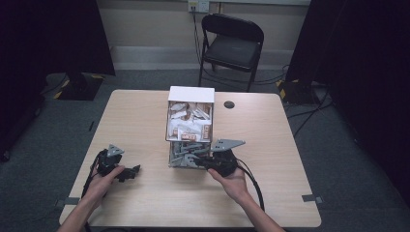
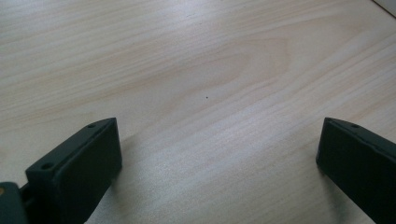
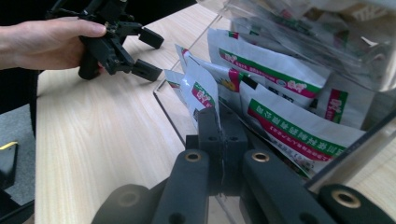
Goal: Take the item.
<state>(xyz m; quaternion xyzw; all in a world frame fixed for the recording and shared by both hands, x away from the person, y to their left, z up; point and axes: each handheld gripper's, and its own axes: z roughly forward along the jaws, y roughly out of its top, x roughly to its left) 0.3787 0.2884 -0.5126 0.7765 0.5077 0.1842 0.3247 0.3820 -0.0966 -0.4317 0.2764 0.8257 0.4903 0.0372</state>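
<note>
Right gripper view: right gripper (image 3: 219, 128) pinches a sachet (image 3: 200, 93) at the clear box's (image 3: 373, 130) open bottom, to pull it free. Left gripper (image 1: 126, 173) waits wide open, empty, over the table (image 2: 205, 70).

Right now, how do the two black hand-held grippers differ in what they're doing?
The left gripper has its jaws wide apart with nothing between them, over bare light wooden table; the right gripper is shut on a white sachet with green and red print. The left sits away from the clear plastic box; the right reaches into its lower opening. Both are black and each is held in one hand.
</note>
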